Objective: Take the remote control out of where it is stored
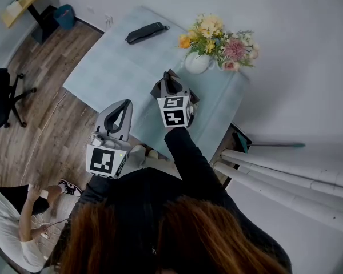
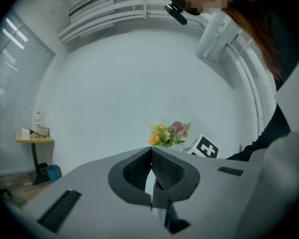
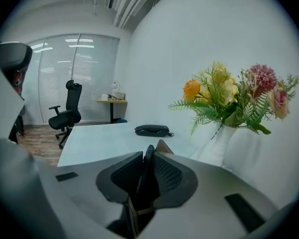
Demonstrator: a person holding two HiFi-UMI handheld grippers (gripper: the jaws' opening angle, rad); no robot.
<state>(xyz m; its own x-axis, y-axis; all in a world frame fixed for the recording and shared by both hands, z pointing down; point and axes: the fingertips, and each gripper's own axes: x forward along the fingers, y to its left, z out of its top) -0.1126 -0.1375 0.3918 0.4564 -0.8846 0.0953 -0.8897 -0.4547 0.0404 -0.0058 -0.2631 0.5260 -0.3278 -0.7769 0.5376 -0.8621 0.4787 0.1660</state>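
One, right gripper view, shows tool (image 3: 149, 152) pinching remote control (image 3: 145, 172).

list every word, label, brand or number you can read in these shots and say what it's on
No readable text anywhere.
Marker cubes on the left gripper and right gripper: black-and-white square patterns only, no letters or digits.
Black handset: no print visible.
remote control: seen edge-on, no print shows.
Side desk clutter: too small to read.
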